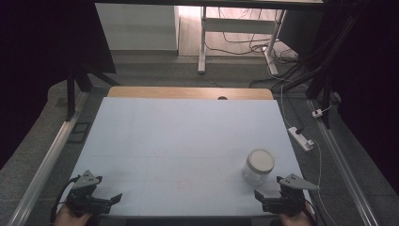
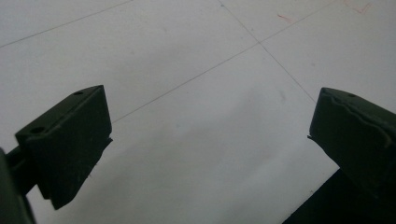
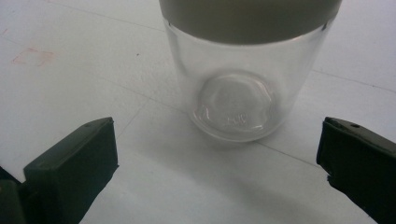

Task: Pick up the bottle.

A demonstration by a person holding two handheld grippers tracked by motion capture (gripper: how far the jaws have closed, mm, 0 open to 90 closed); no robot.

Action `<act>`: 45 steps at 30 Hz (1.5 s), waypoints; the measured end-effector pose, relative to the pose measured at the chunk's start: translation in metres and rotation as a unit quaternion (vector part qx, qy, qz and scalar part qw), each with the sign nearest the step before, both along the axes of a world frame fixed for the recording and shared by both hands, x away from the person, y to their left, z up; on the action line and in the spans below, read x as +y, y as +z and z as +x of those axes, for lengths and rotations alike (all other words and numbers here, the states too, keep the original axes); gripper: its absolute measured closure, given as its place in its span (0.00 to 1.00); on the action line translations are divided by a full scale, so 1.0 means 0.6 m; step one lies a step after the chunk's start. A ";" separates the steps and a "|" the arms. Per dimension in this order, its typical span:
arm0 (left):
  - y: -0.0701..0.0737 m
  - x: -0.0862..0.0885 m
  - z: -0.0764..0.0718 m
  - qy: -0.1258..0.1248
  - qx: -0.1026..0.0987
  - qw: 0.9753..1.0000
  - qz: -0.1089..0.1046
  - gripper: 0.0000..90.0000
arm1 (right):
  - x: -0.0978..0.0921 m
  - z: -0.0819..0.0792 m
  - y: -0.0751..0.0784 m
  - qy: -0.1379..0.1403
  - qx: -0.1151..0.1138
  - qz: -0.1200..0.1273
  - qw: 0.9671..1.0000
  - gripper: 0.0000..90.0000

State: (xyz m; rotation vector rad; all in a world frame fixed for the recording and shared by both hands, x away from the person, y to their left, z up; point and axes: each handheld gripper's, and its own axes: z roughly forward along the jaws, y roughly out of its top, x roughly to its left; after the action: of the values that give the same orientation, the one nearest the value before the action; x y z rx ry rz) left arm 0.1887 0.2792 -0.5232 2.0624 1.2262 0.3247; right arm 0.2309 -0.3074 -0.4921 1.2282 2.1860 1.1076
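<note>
We find the glass jar [image 1: 258,167] upright, lid [image 3: 250,18] on, near the table's [image 1: 179,136] near right edge — untouched. Just behind it our right gripper [image 1: 269,195] gapes wide and empty; the left gripper [image 1: 109,200], far left, likewise — grasping remains.

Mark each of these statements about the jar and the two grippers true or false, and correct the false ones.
1. The jar stands upright with its lid on. True.
2. The right gripper is shut on the jar. False: its jaws are open and the jar stands ahead of them, untouched.
3. The left gripper is open over bare table. True.
4. The jar is full of liquid. False: it looks empty.
</note>
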 end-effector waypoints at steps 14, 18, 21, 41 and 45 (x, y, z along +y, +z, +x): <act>0.000 0.002 0.000 0.003 0.002 1.000 -0.005 0.00 | 0.001 0.019 0.008 -0.010 0.000 0.000 1.000 0.00; 0.000 0.002 0.001 0.004 0.003 1.000 -0.005 0.00 | 0.003 0.029 0.009 -0.011 0.011 -0.011 1.000 0.01; 0.000 0.002 0.001 0.005 0.004 1.000 -0.005 0.00 | 0.004 0.035 0.009 -0.008 0.013 -0.006 1.000 0.01; -0.001 0.002 0.003 0.004 0.010 1.000 -0.004 0.00 | 0.017 0.085 -0.003 0.018 0.005 0.002 1.000 0.00; -0.001 0.002 0.003 0.004 0.010 1.000 -0.003 0.00 | 0.019 0.094 -0.009 0.020 0.006 0.005 1.000 0.00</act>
State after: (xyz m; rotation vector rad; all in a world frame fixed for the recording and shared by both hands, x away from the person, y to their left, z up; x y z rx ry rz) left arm 0.1907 0.2802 -0.5241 2.0611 1.2457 0.3032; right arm 0.2874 -0.2961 -0.4975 1.2032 2.2250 1.1302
